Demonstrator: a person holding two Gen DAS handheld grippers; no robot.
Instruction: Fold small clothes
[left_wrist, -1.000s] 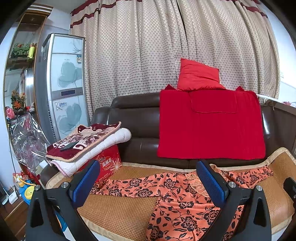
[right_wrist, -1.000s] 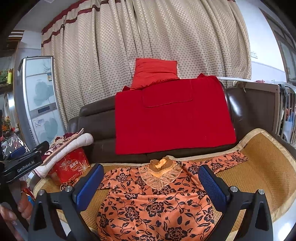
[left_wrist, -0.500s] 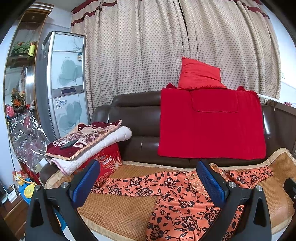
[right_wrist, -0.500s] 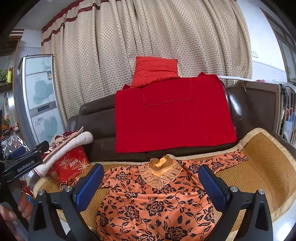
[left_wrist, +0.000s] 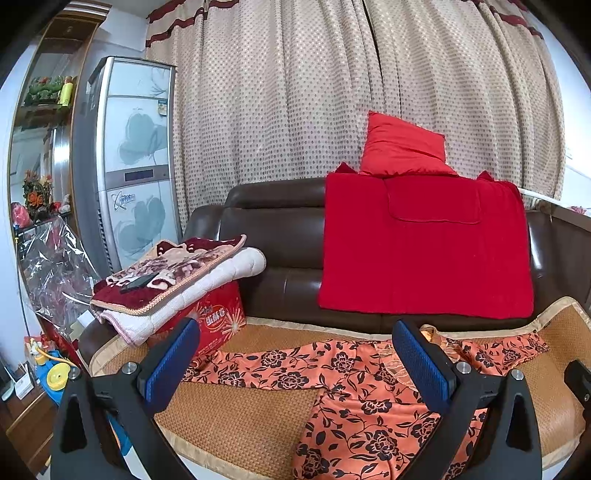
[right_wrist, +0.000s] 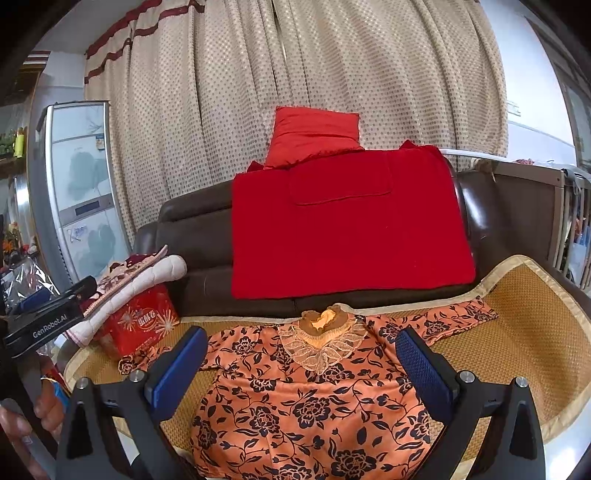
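Note:
An orange blouse with black flowers (right_wrist: 306, 402) lies flat on the woven sofa mat (right_wrist: 517, 321), sleeves spread, its lace collar (right_wrist: 321, 343) toward the backrest. The left wrist view shows the same blouse (left_wrist: 354, 402), with its left sleeve (left_wrist: 266, 365) stretched toward the red box. My right gripper (right_wrist: 301, 369) is open above the blouse's chest, touching nothing. My left gripper (left_wrist: 295, 362) is open too, hovering over the left sleeve and the mat (left_wrist: 236, 424). The left gripper's body (right_wrist: 44, 321) shows at the right wrist view's left edge, held by a hand (right_wrist: 26, 417).
A red patterned box (left_wrist: 218, 325) stands at the sofa's left end under folded blankets (left_wrist: 173, 280). A red cloth (left_wrist: 424, 243) and red cushion (left_wrist: 402, 147) drape the brown backrest. A tall cabinet (left_wrist: 133, 166) and clear plastic wrap (left_wrist: 55, 273) stand further left.
Both grippers have drifted very slightly; the scene sits a touch higher in the left wrist view. The blouse has not moved and both grippers stay open.

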